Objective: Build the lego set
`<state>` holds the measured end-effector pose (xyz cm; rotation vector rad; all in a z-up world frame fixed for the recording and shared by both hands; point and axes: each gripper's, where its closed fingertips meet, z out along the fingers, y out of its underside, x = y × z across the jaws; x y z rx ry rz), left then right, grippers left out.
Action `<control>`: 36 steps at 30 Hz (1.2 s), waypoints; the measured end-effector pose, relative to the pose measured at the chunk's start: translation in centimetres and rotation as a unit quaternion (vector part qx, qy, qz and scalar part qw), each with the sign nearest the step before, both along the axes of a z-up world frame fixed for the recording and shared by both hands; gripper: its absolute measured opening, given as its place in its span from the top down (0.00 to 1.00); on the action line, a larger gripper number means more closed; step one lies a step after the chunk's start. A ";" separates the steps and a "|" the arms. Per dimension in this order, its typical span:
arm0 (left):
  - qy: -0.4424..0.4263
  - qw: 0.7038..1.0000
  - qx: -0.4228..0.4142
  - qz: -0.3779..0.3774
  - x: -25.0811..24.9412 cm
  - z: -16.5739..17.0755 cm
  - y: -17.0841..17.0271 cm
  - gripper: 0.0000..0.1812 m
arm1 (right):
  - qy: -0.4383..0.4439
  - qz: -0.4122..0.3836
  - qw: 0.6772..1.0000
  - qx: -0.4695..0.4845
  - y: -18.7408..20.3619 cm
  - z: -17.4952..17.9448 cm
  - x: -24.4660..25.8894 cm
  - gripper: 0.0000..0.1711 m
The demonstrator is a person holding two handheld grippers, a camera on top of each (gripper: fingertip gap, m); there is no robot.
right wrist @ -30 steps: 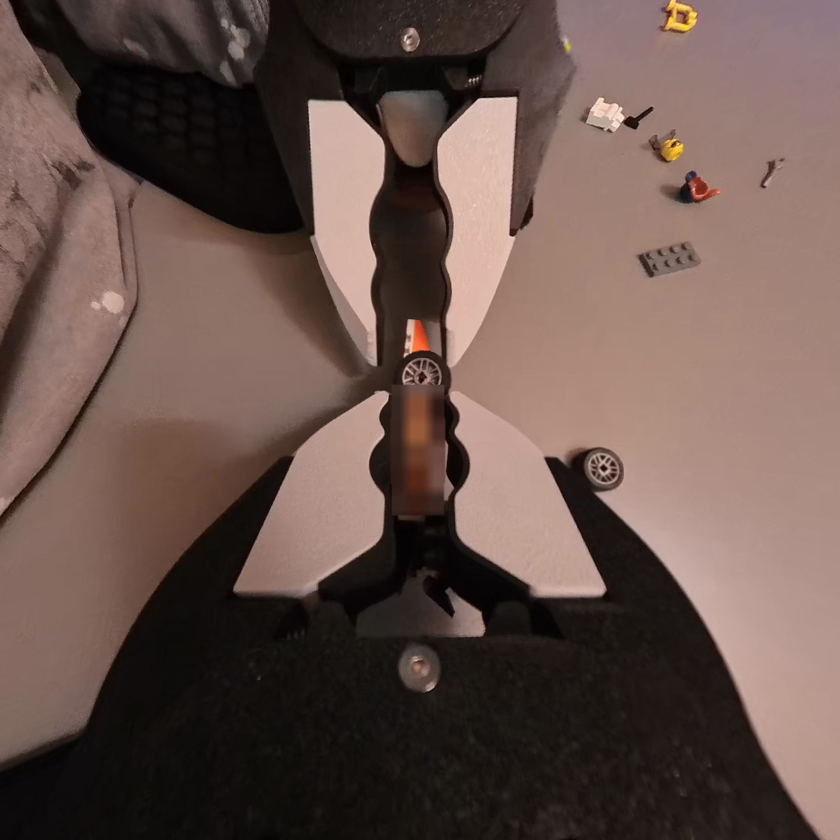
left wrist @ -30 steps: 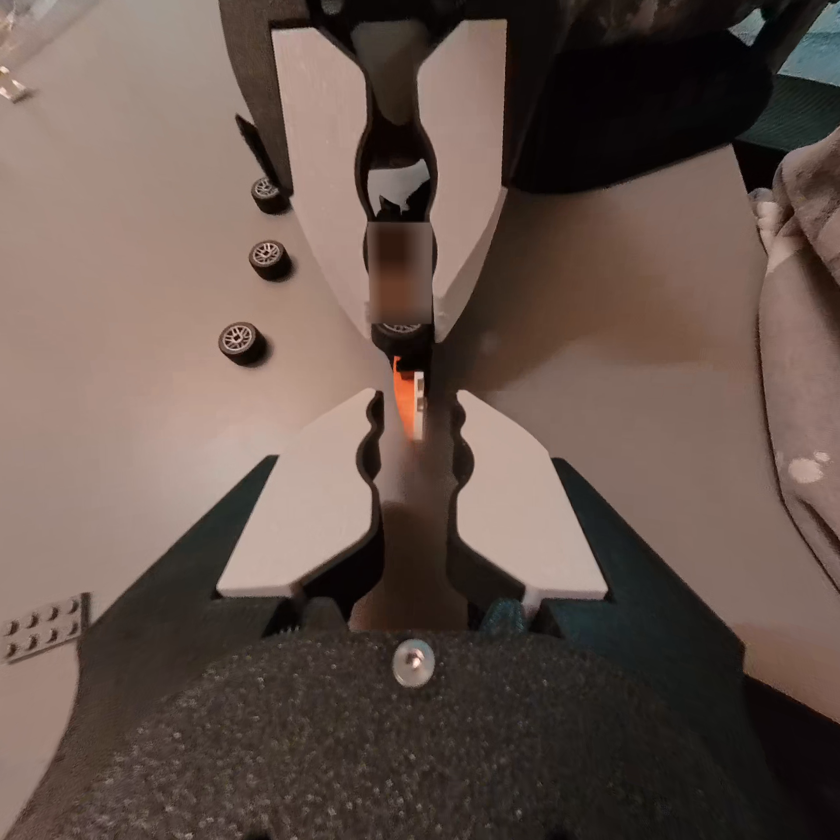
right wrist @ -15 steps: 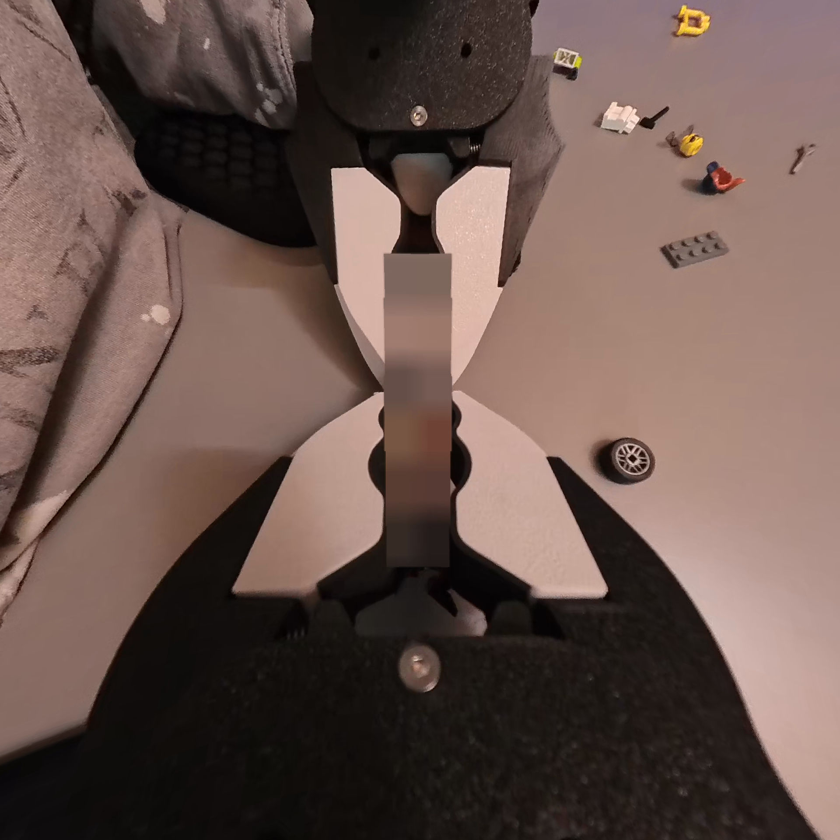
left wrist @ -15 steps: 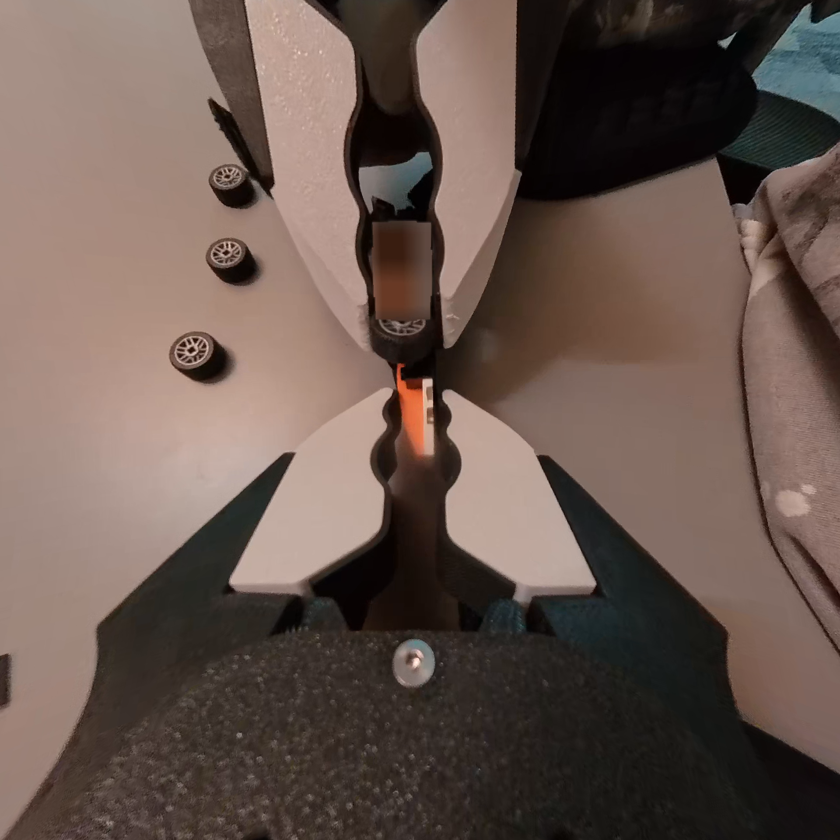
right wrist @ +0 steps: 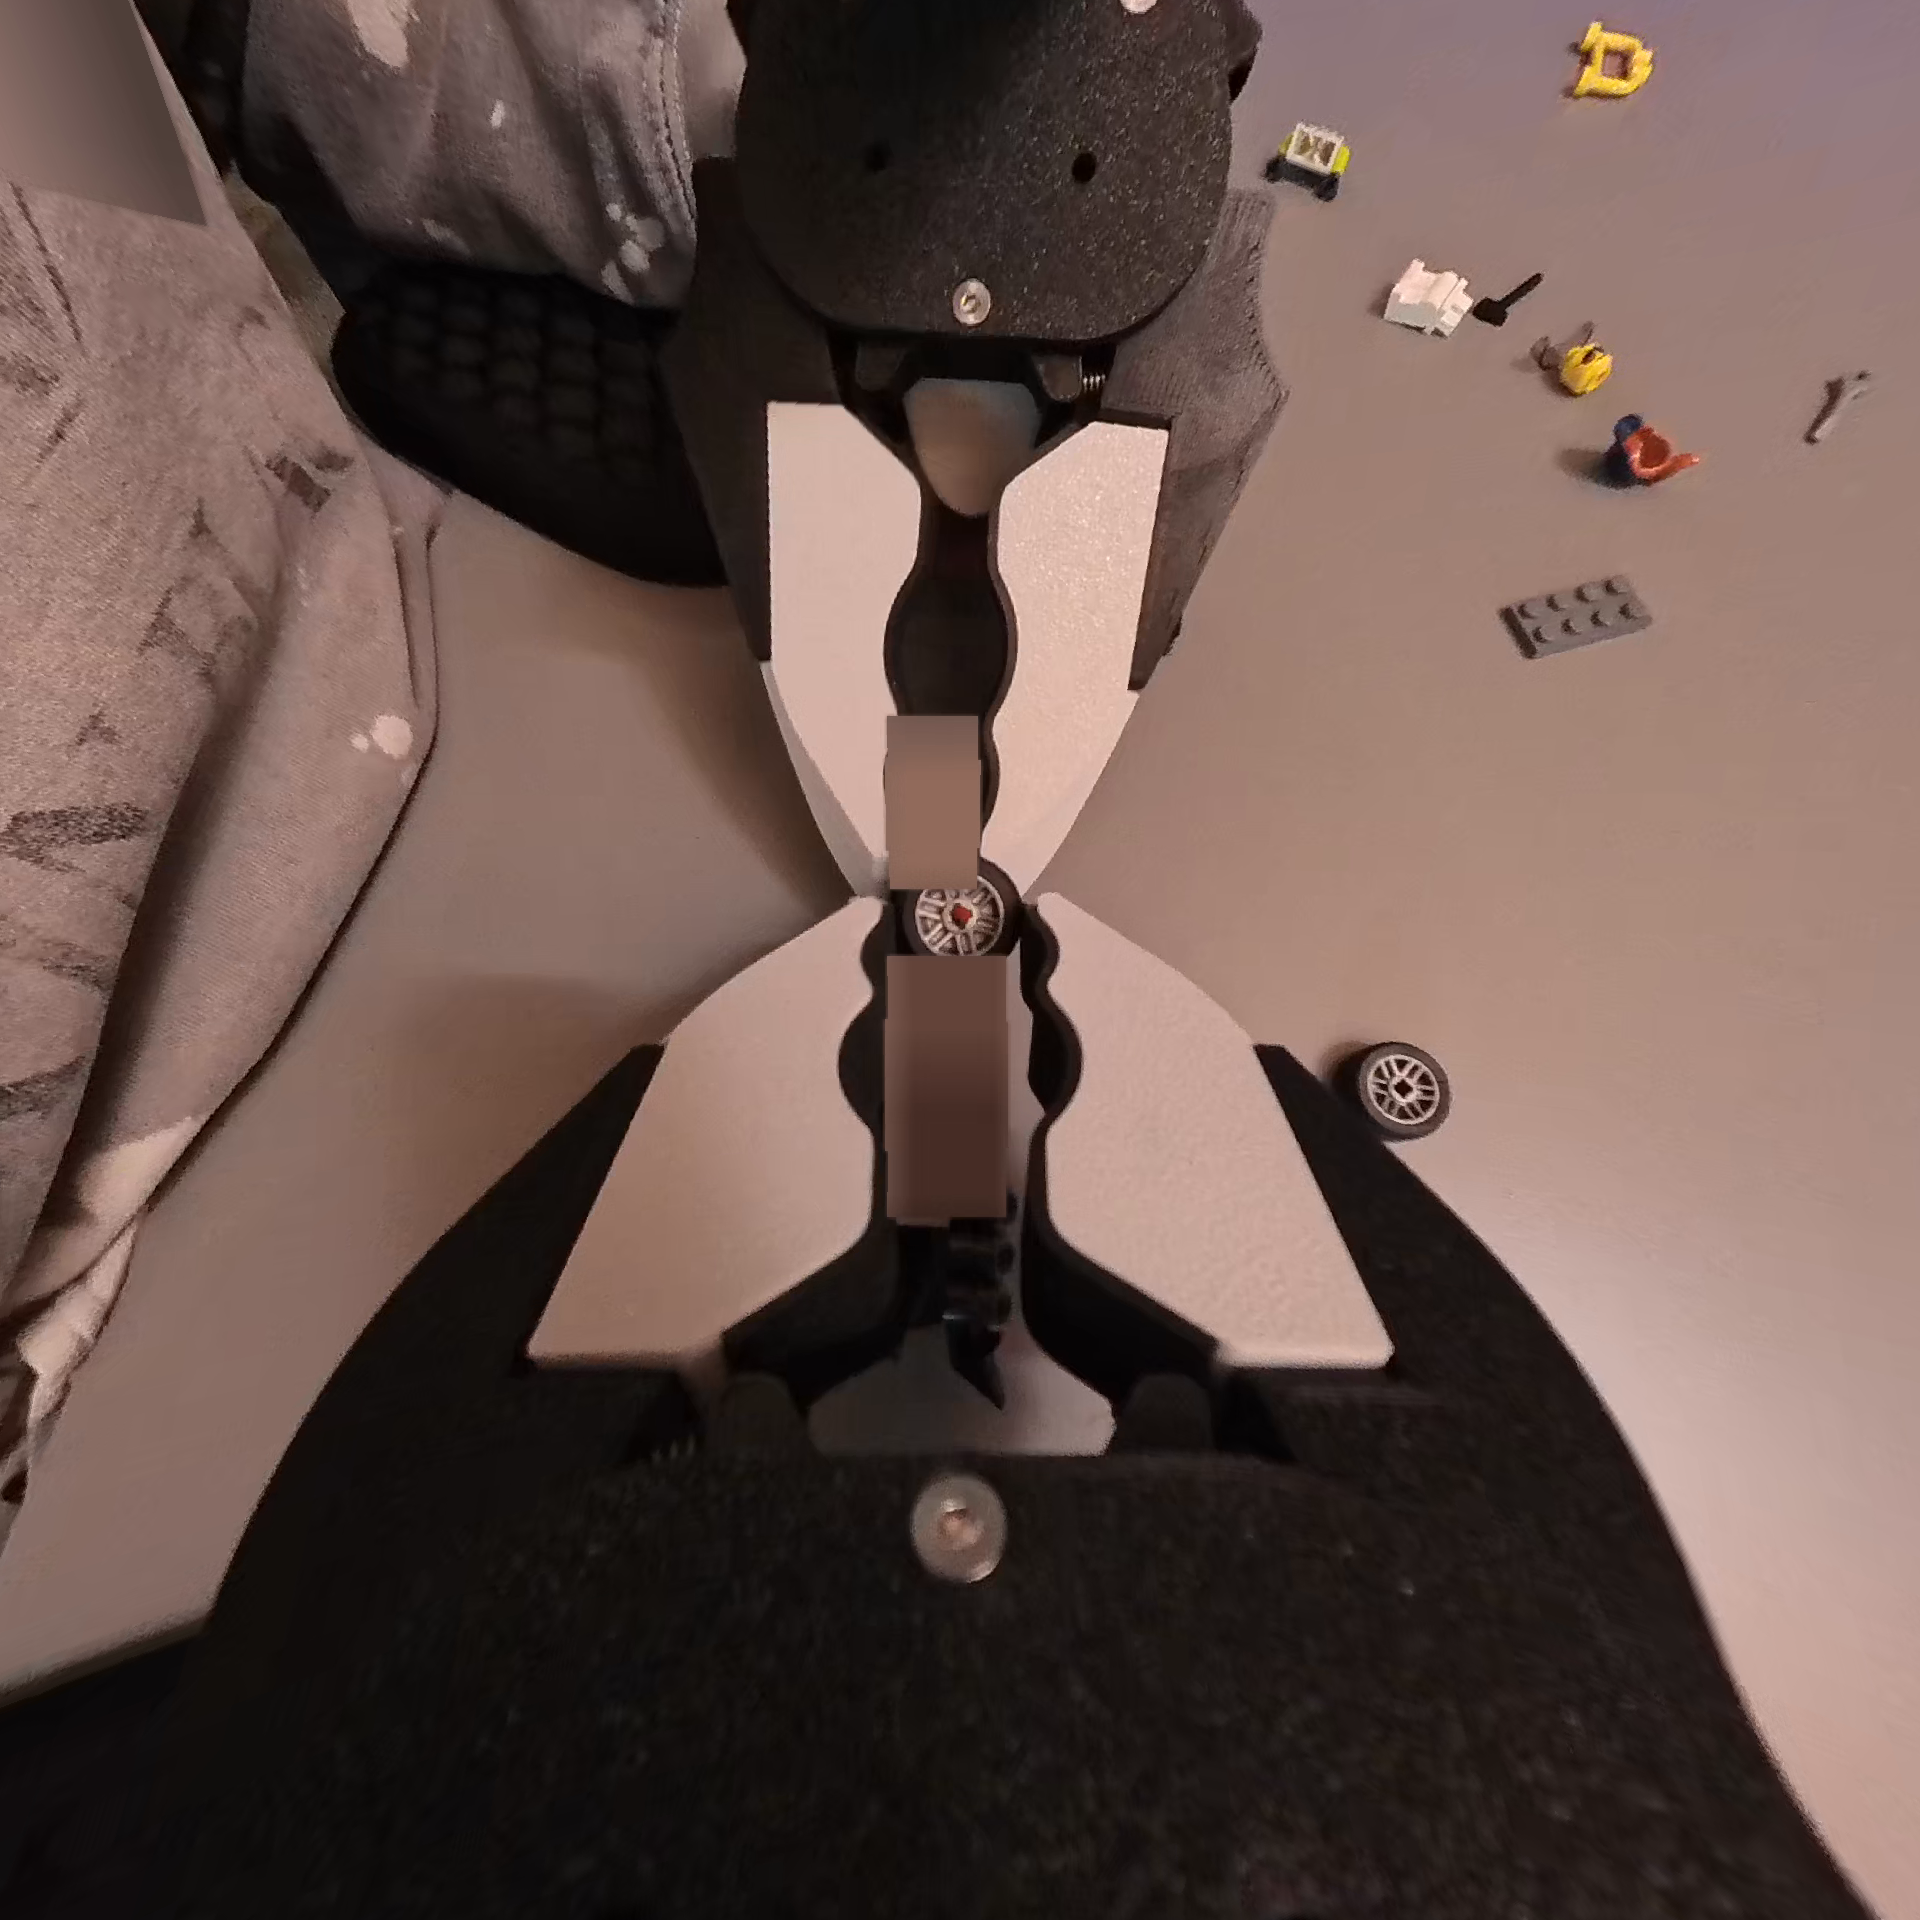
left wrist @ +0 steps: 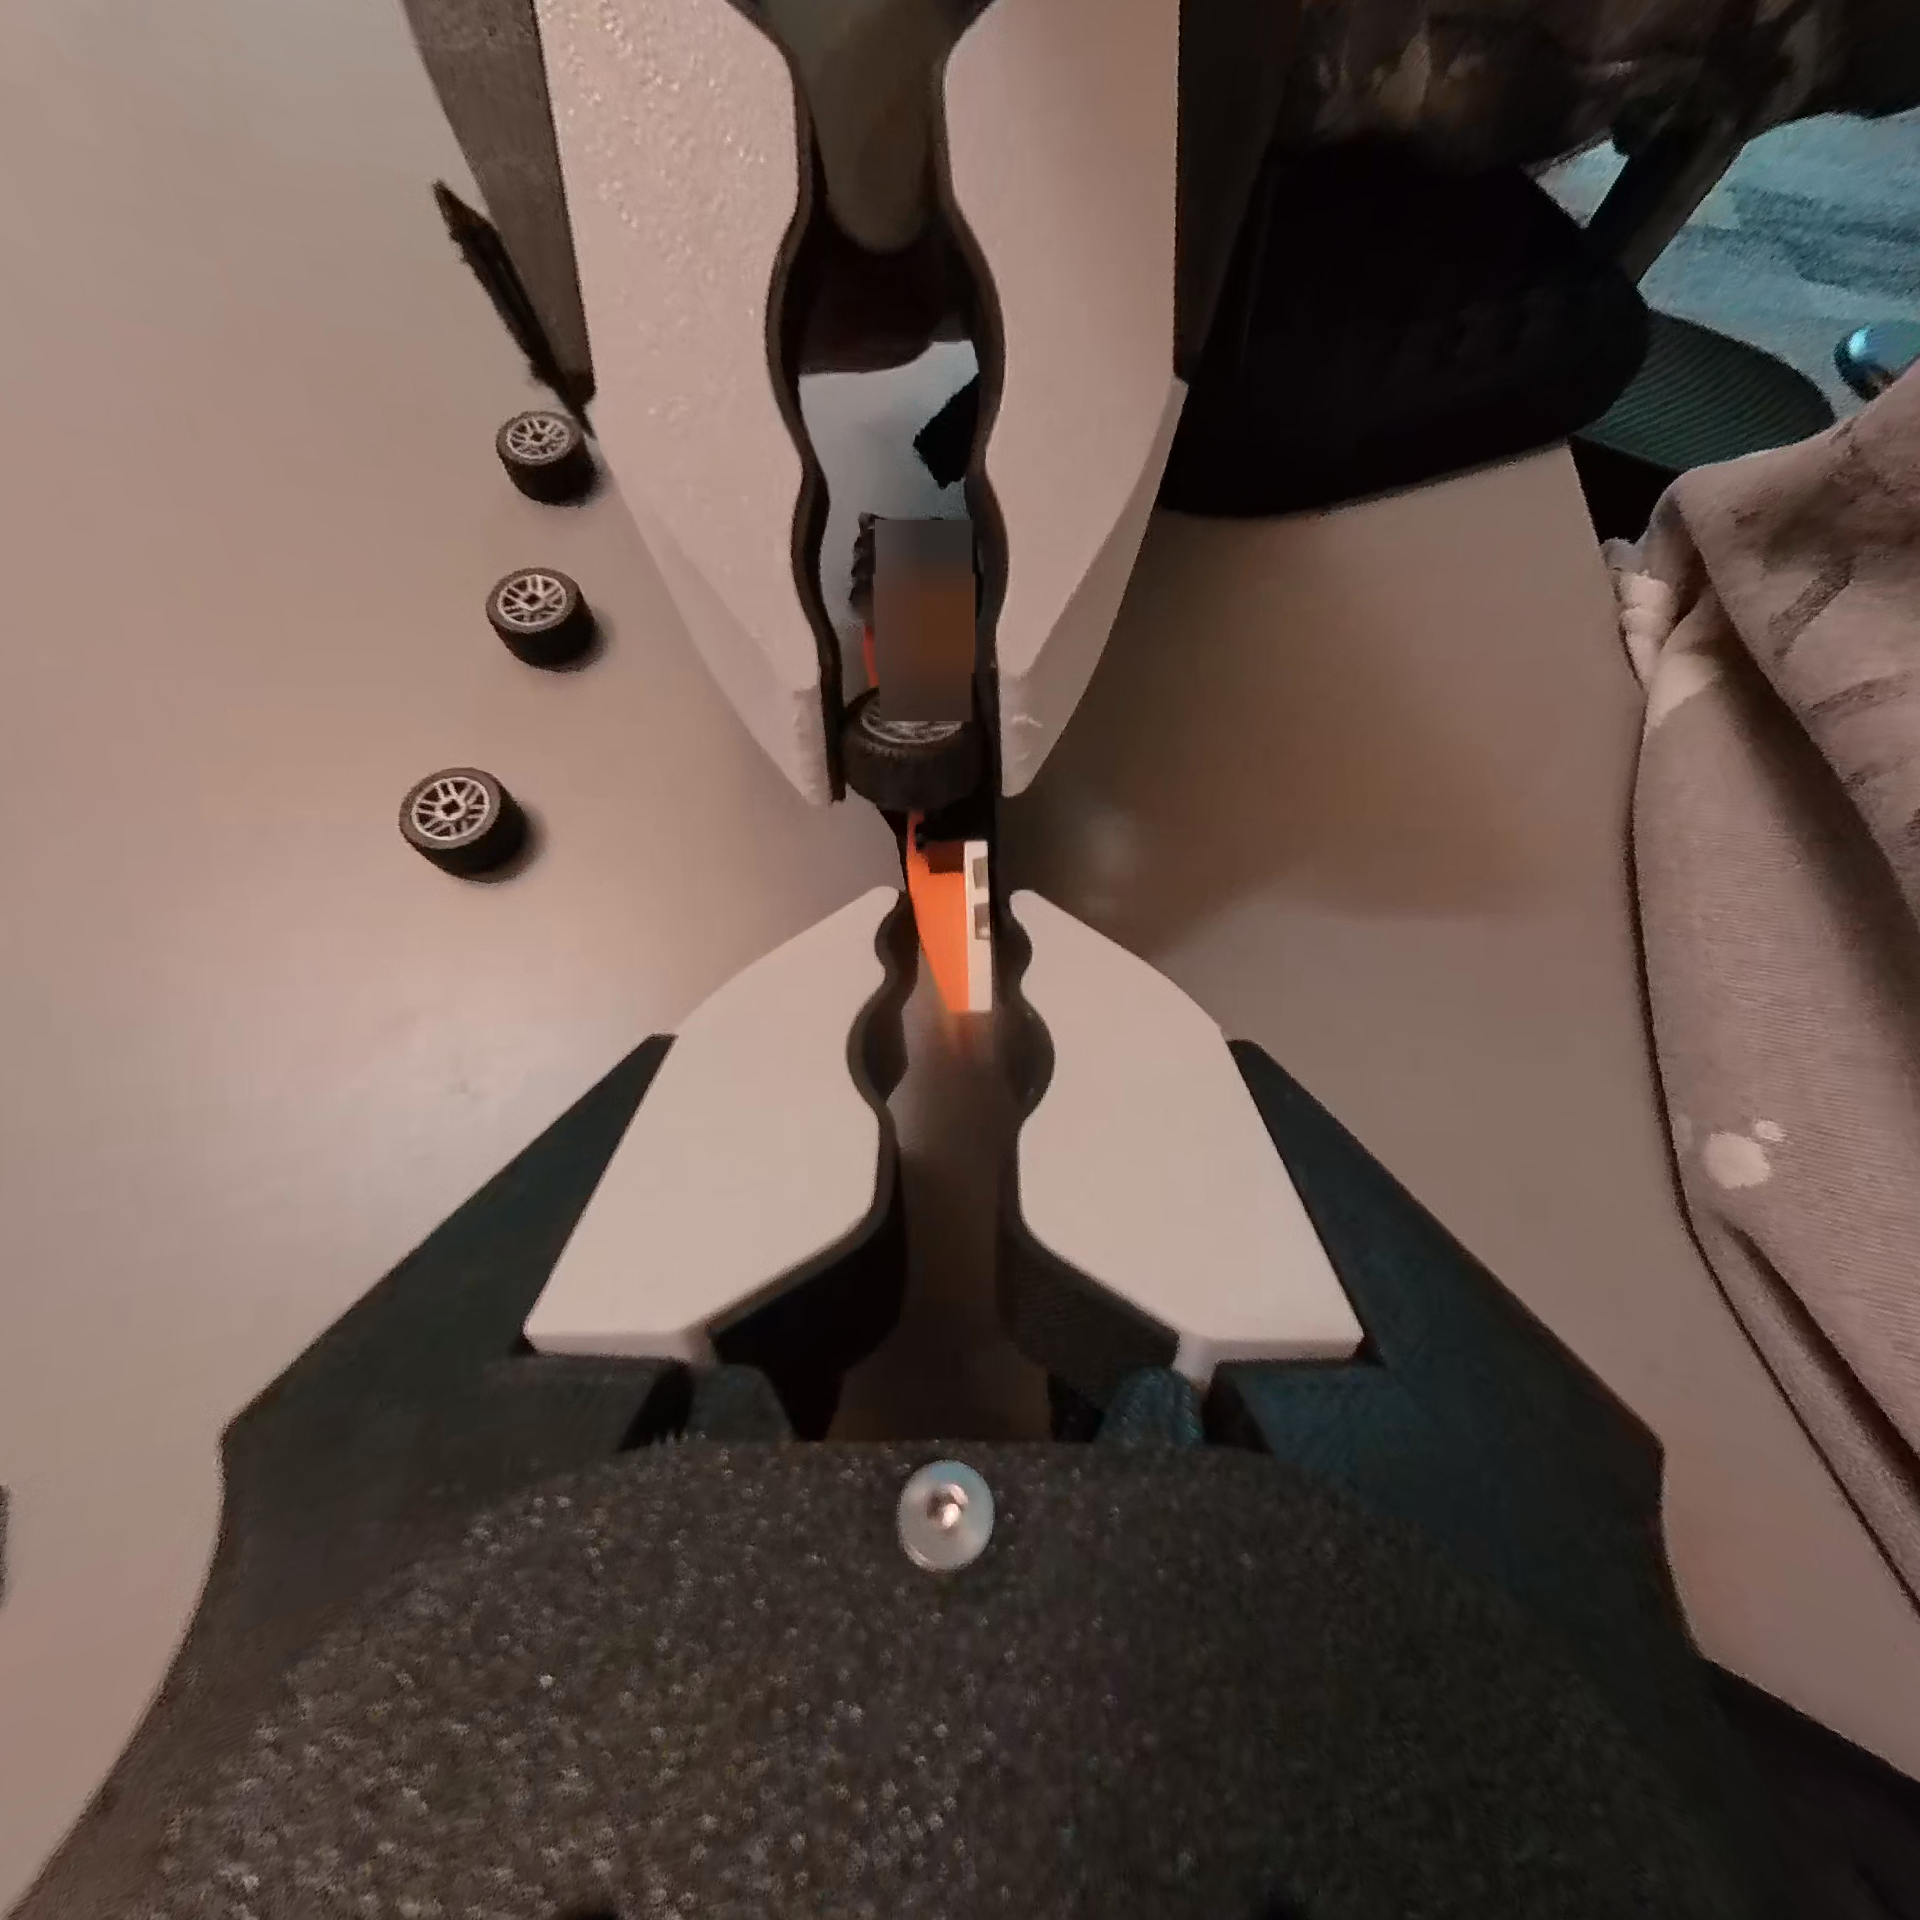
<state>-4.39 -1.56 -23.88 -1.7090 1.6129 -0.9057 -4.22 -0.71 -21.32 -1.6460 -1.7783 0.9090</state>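
Presently the left gripper and right gripper meet tip to tip over the grey table. The right gripper is clamped on the lego car, its mounted wheel sitting at the fingertips. The car's orange-and-white end lies between the left gripper's fingers; they stand narrowly apart, and contact cannot be confirmed. Three loose wheels lie towards 10 o'clock in the left wrist view. A grey plate and small parts sit at 2 o'clock in the right view.
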 end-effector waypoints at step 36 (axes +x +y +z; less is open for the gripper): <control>-0.173 0.983 0.003 0.067 4.1 4.7 1.7 0.91 | 0.164 -0.128 0.975 -0.081 1.4 2.6 3.8 0.87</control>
